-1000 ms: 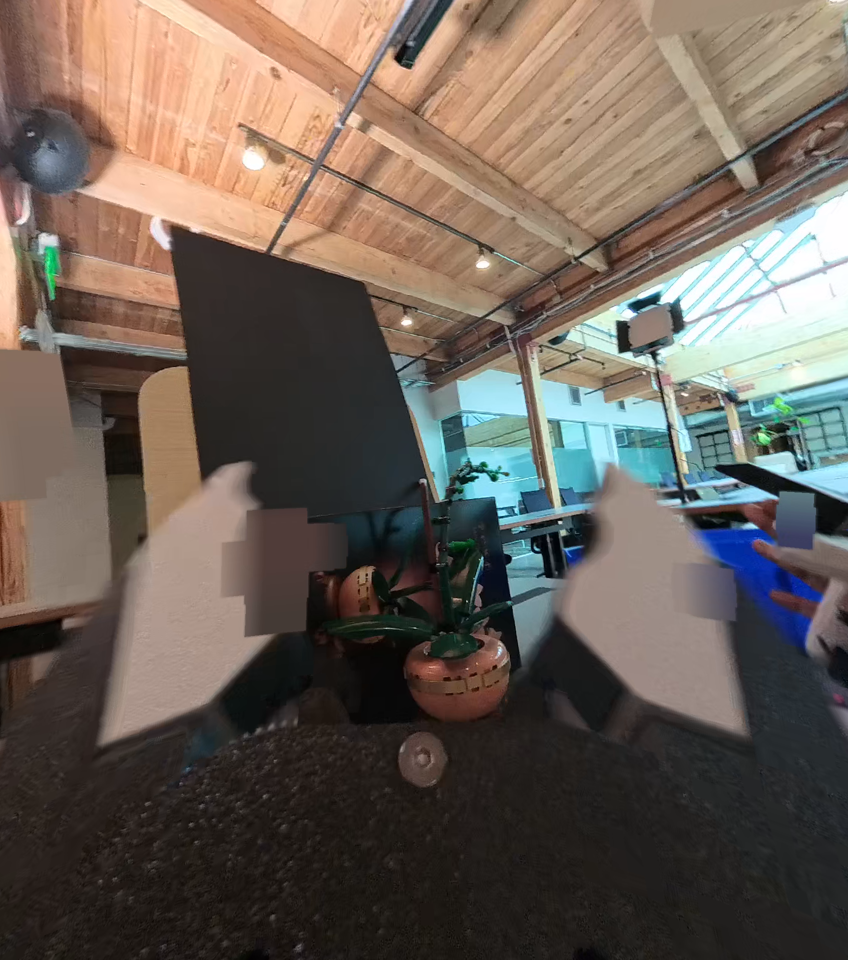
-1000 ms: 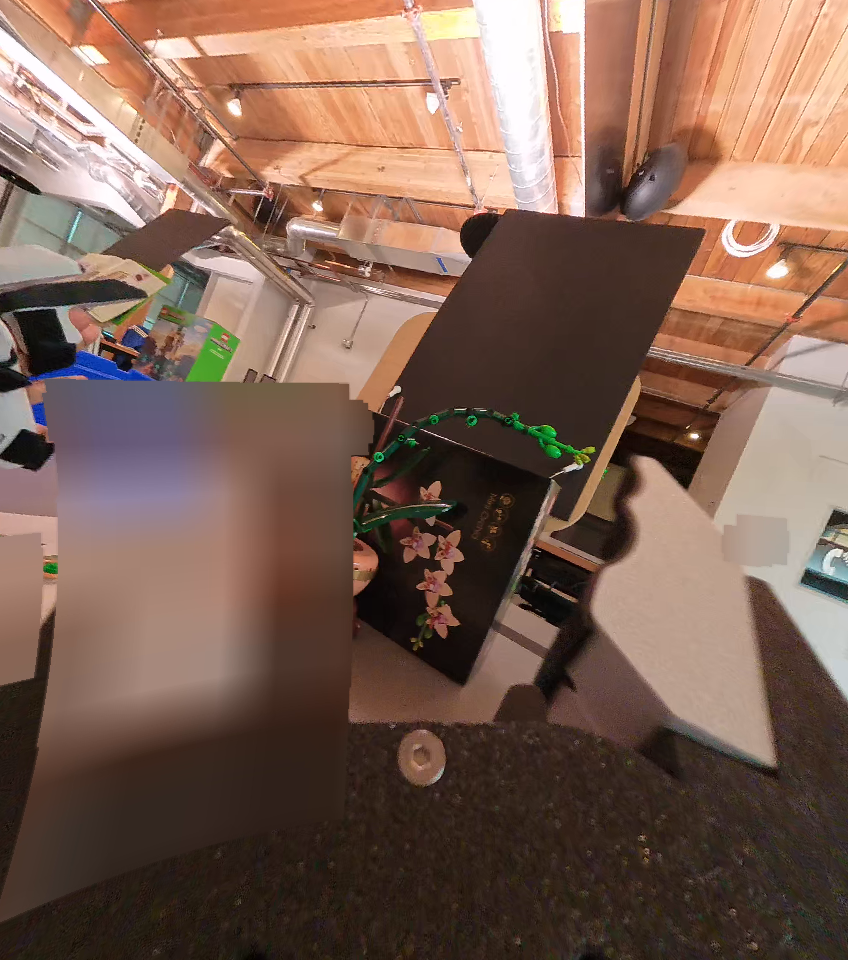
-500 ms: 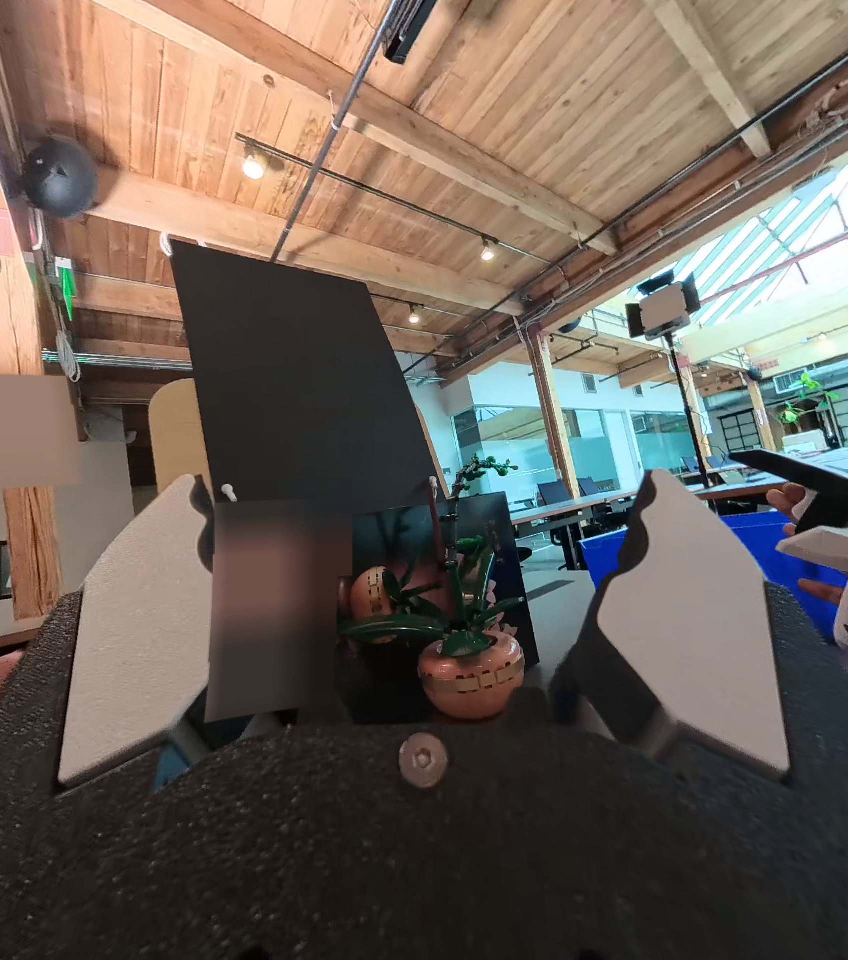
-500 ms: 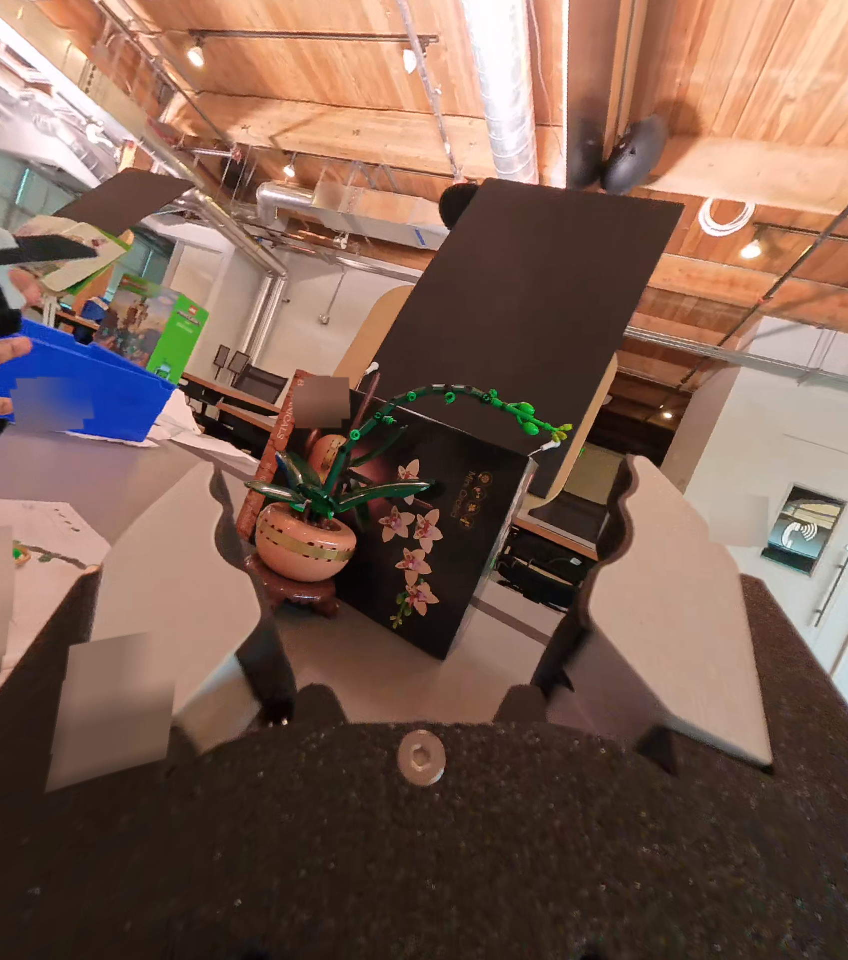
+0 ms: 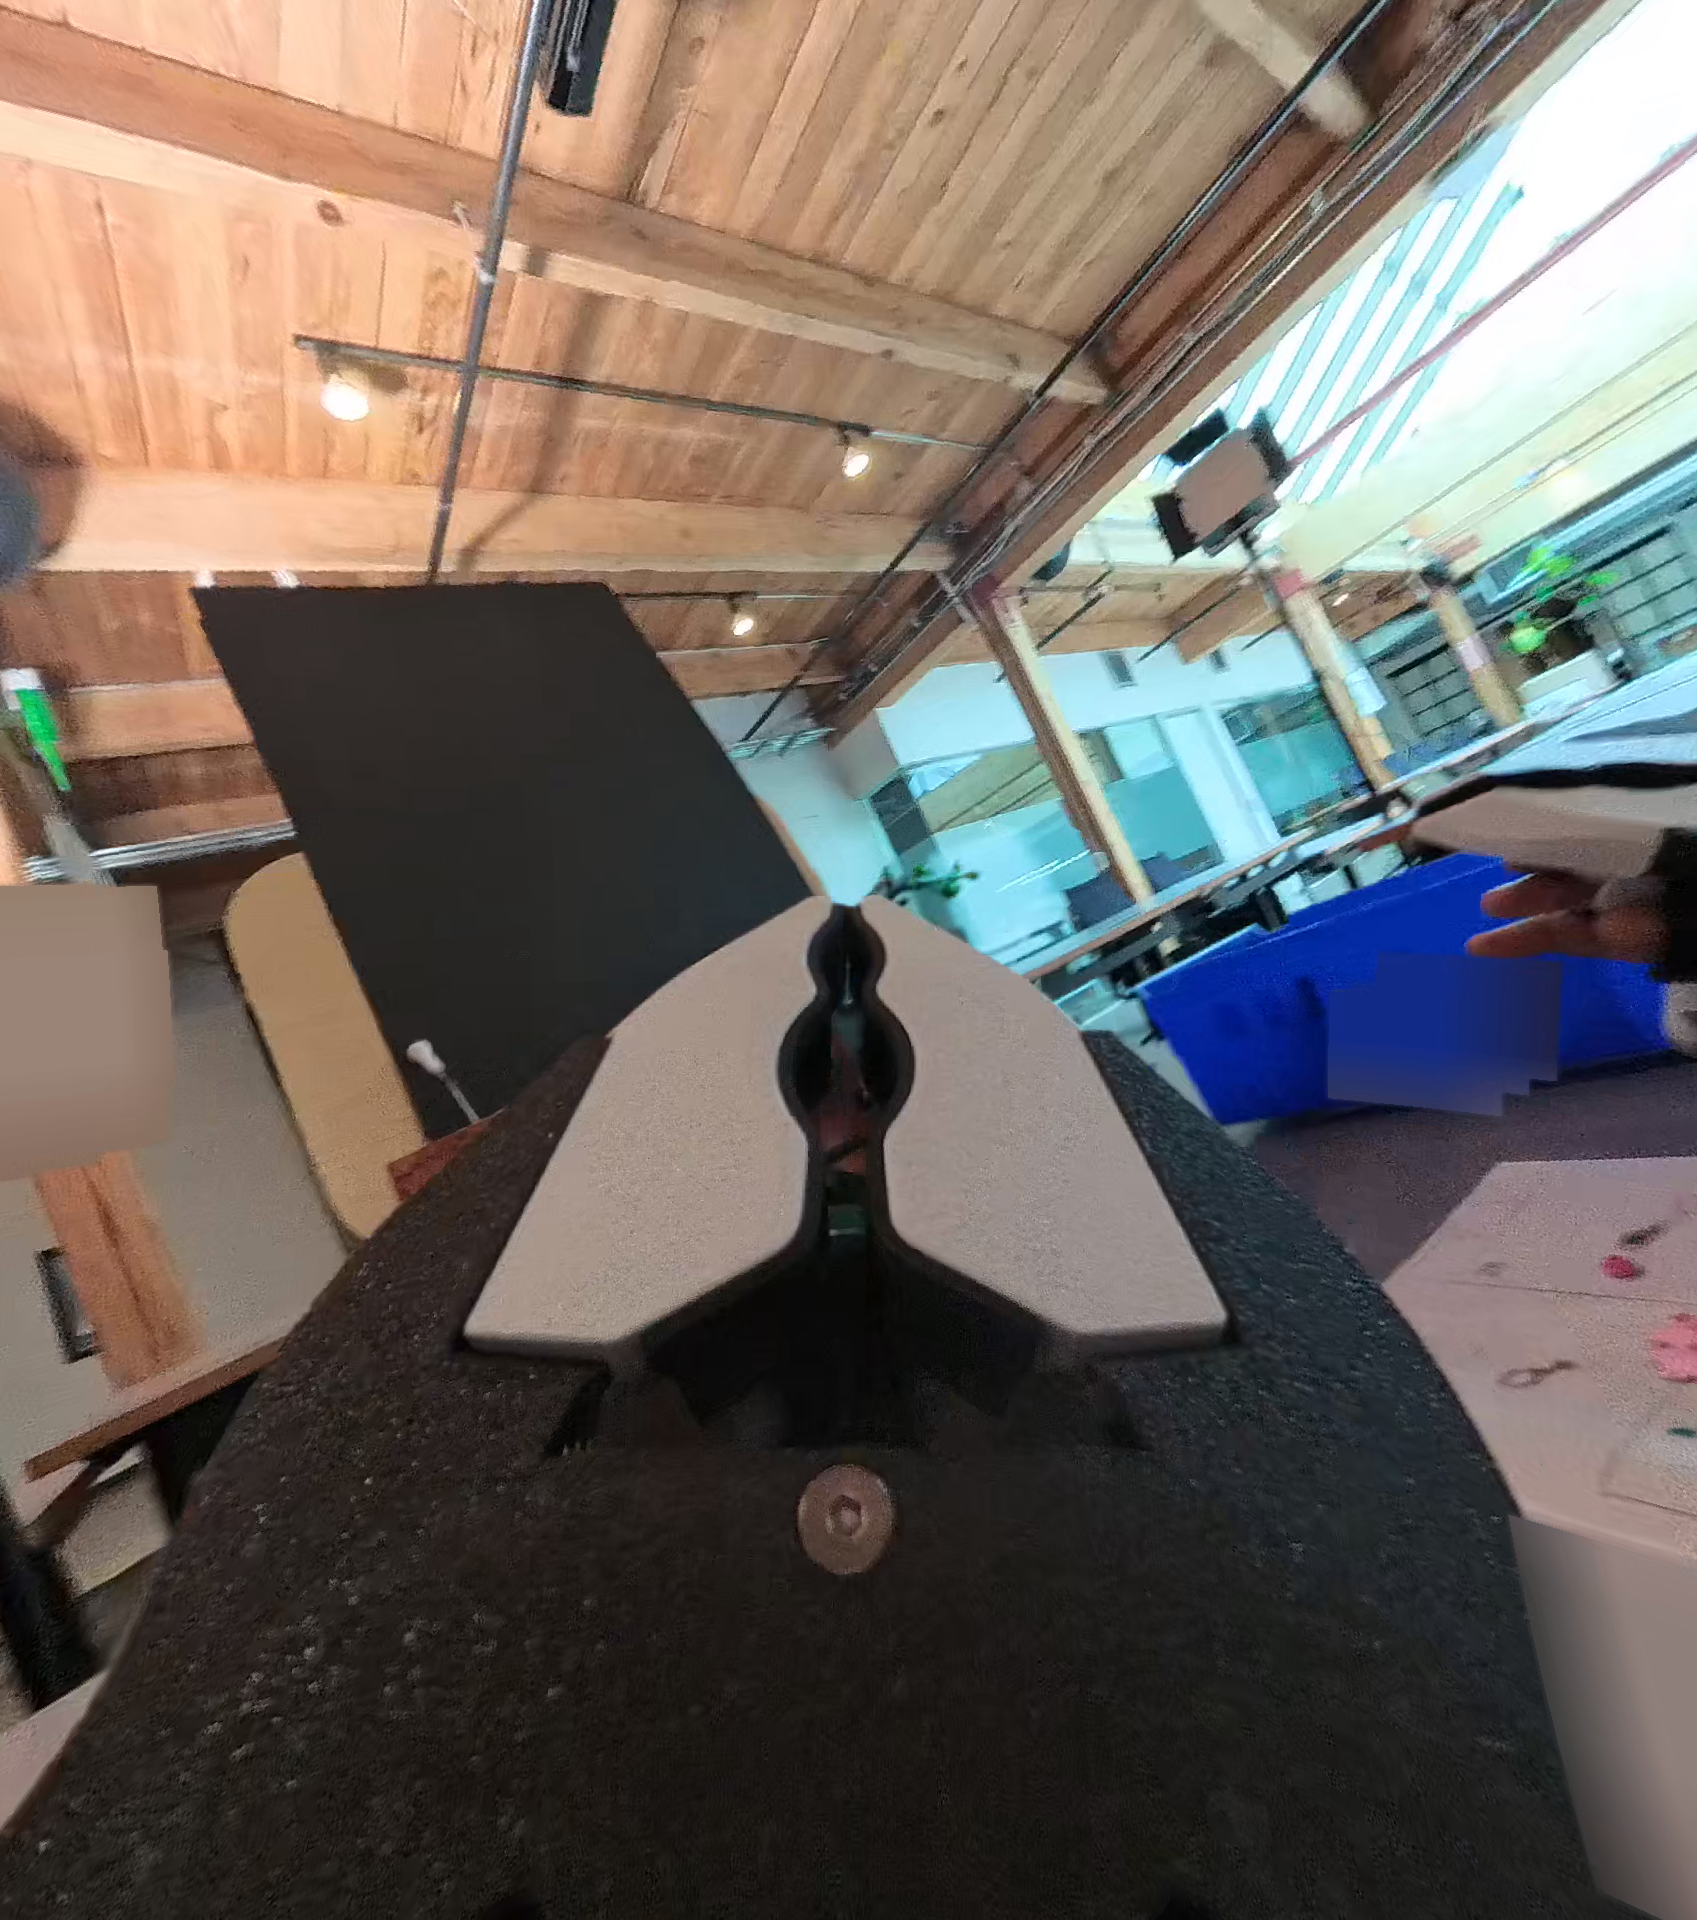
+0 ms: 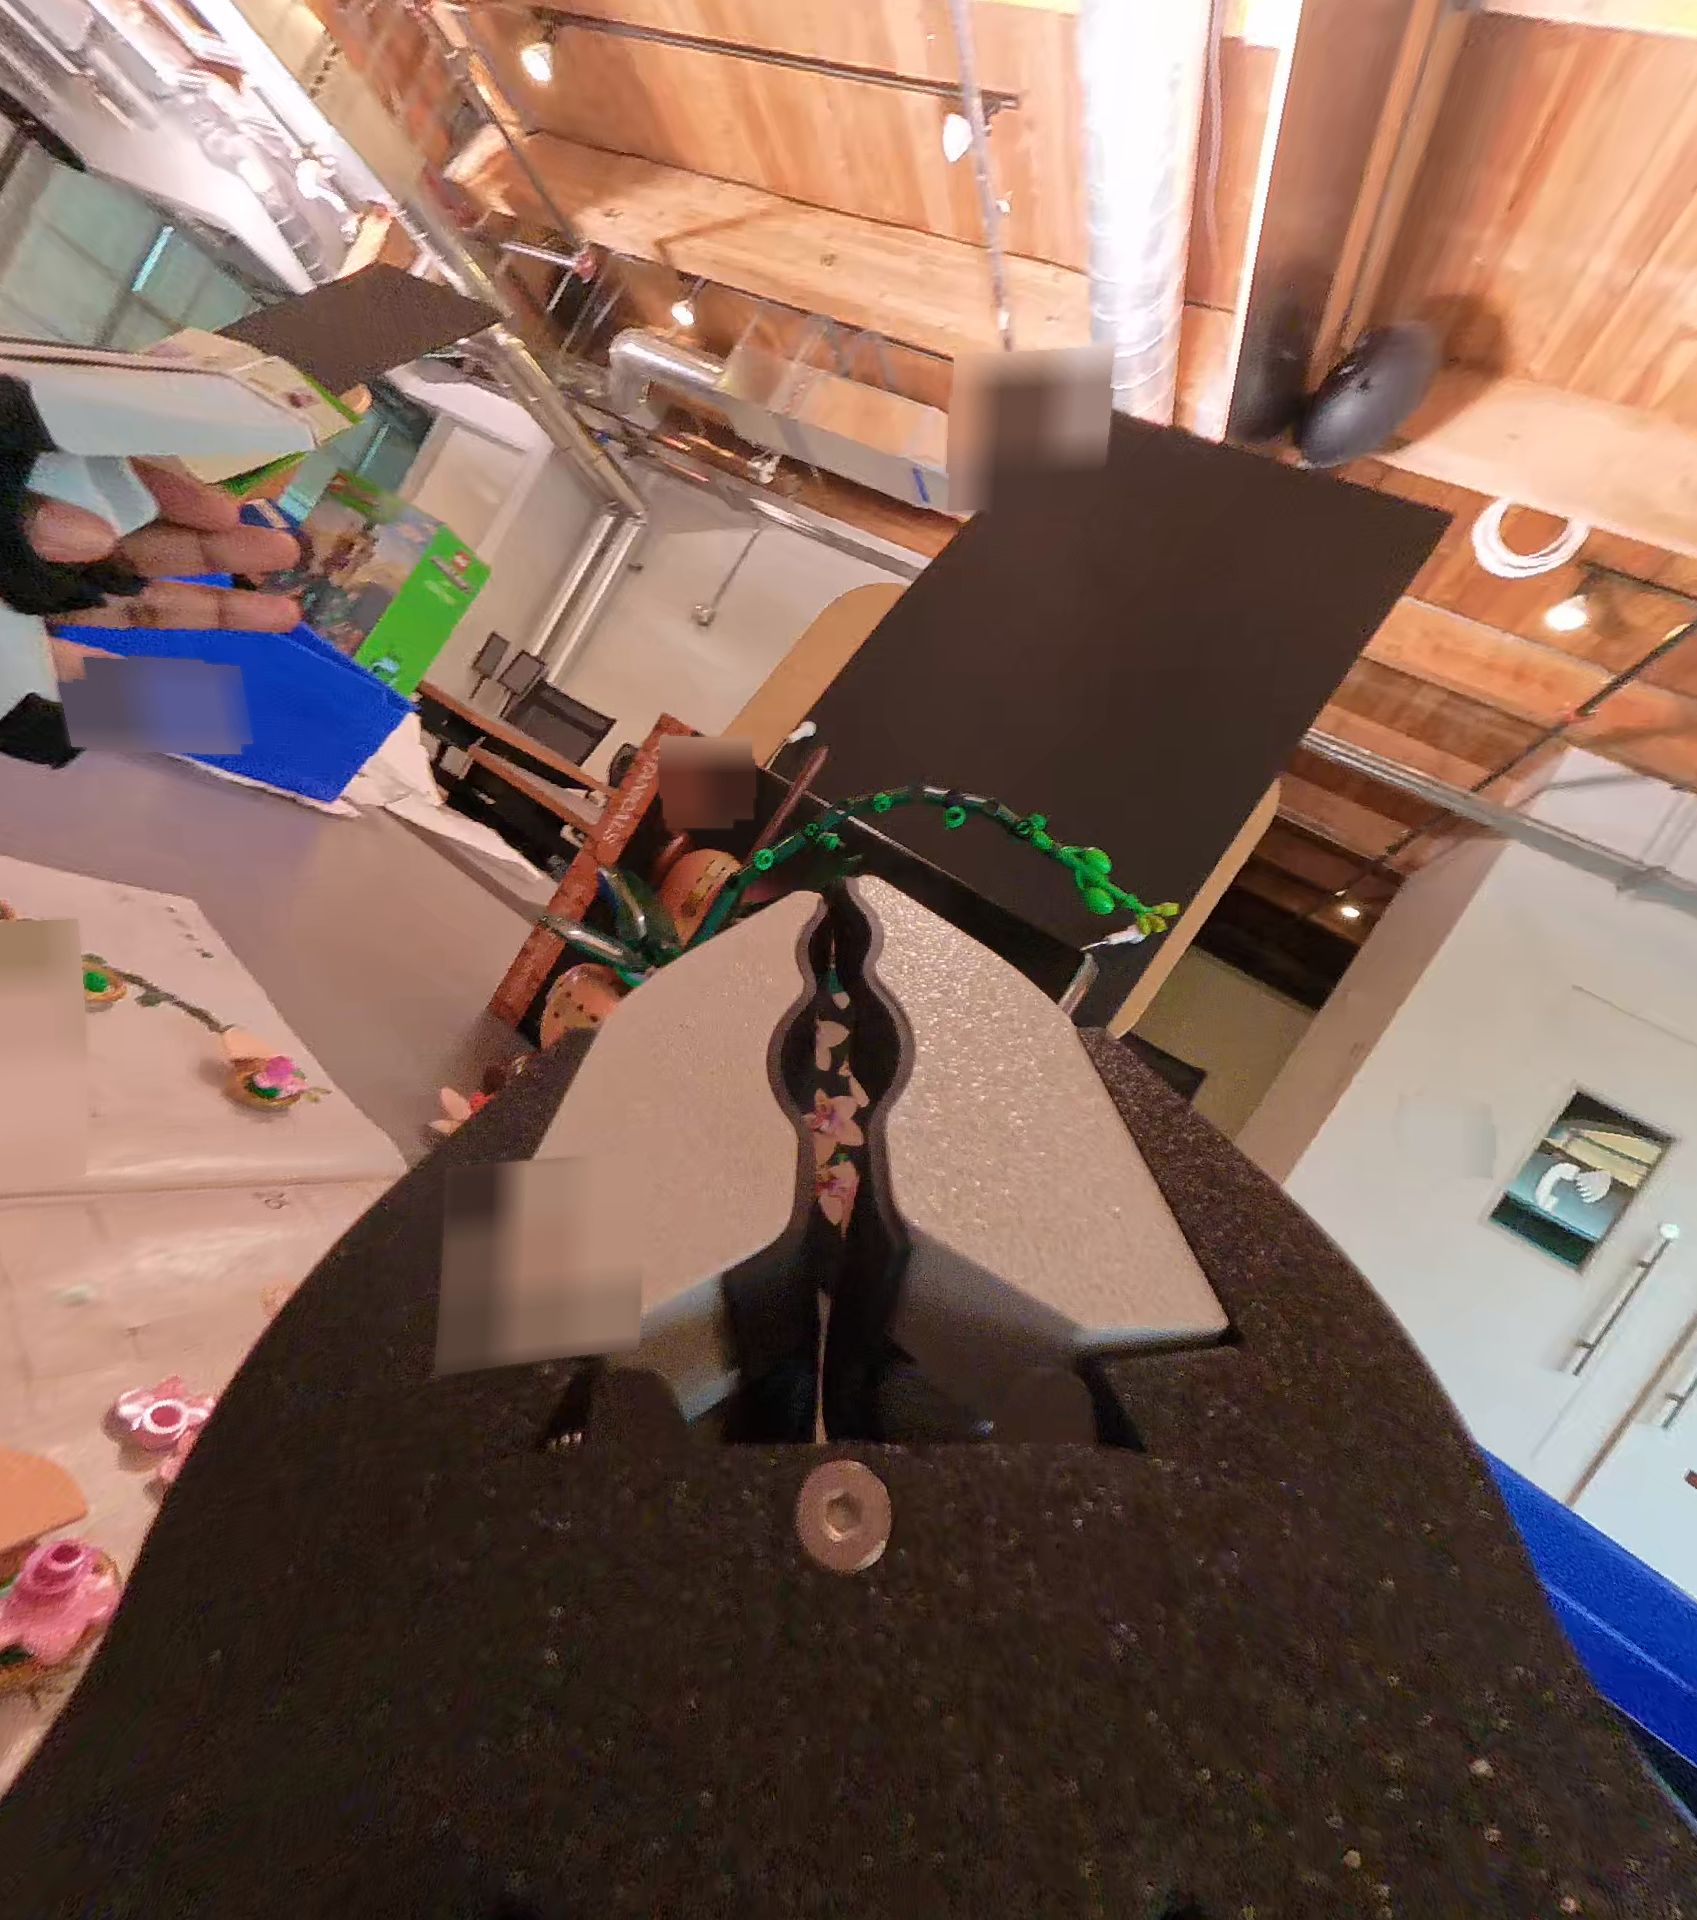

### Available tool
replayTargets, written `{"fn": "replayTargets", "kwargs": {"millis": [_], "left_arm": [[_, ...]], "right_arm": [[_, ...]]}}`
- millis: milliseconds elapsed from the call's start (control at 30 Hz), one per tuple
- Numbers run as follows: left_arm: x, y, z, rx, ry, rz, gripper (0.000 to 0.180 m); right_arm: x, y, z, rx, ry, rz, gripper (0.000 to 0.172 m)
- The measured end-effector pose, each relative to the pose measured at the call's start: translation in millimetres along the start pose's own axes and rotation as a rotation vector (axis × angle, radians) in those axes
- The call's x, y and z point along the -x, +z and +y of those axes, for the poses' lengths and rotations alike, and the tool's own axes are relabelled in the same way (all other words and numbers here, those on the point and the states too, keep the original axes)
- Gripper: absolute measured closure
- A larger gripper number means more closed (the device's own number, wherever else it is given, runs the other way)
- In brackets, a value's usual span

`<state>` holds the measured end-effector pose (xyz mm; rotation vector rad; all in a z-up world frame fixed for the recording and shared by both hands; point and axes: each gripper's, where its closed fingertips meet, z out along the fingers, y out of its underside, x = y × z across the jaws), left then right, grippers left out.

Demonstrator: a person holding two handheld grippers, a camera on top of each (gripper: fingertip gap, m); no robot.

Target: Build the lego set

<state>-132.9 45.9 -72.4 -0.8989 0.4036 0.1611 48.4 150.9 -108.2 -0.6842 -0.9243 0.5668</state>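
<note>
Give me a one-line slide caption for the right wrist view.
Right gripper shut, empty, before a green brick-built plant stem arching over a dark flowered box.

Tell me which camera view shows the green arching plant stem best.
The right wrist view: the green stem arcs clearly above the shut right gripper, against the black board. The left wrist view shows only a small green sprig beyond the shut left gripper.

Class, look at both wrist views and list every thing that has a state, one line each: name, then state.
Left gripper: fingers shut, tips meeting, nothing held.
Right gripper: fingers shut, nothing held.
Green stem: arching to the right, no blossoms on it.
Dark flower box: upright behind the stem.
Pink flower pieces: loose on the table.
Blue bin: standing on the table.
</note>
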Motion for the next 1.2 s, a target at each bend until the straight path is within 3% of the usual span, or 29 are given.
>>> {"fn": "replayTargets", "kwargs": {"millis": [133,167,200,267,300,333,400,667,900,933,967,1000,1133,1200], "left_arm": [[-0.7,1.8,8.4,0.042,-0.016,0.012,0.180],[1.2,1.5,8.4,0.038,-0.022,0.002,0.173],[3.1,1.5,9.3,0.039,-0.029,-0.009,0.153],[9.4,3.4,9.5,0.030,-0.080,-0.039,0.090],[12.6,4.6,9.1,0.020,-0.133,-0.053,0.070],[15.3,5.2,8.9,0.010,-0.183,-0.062,0.057],[17.4,6.6,10.5,0.011,-0.238,-0.066,0.036],[1.0,10.0,9.1,0.011,-0.268,0.029,0.033],[3.7,7.8,-2.5,-0.073,-0.424,0.063,0.036],[5.1,5.9,-5.9,-0.096,-0.453,0.067,0.057],[5.5,1.2,-11.4,-0.132,-0.468,0.085,0.126],[7.1,-4.0,-16.8,-0.170,-0.488,0.099,0.179],[32.0,-9.9,-20.8,-0.282,-0.858,0.053,0.180],[47.0,-15.1,-34.1,-0.465,-1.163,0.069,0.174]], "right_arm": [[6.0,2.8,5.4,0.026,0.001,-0.035,0.172],[7.4,3.8,7.3,0.033,0.005,-0.043,0.167],[8.0,4.7,7.8,0.029,0.012,-0.044,0.155],[8.1,7.1,9.4,0.026,0.071,-0.040,0.114],[7.6,8.7,10.3,0.022,0.114,-0.035,0.094],[5.1,10.2,10.7,0.017,0.149,-0.021,0.073],[1.2,11.2,12.8,0.015,0.193,-0.007,0.056],[12.2,13.4,16.4,0.033,0.208,-0.065,0.055],[17.4,13.6,17.0,0.041,0.188,-0.089,0.059],[16.7,11.7,15.9,0.043,0.166,-0.090,0.082],[16.6,6.4,11.8,0.041,0.113,-0.100,0.152],[18.6,2.4,4.6,0.010,0.073,-0.115,0.172],[29.9,4.2,7.3,0.041,0.115,-0.172,0.172],[28.9,7.8,-0.3,0.036,0.131,-0.161,0.172]]}}
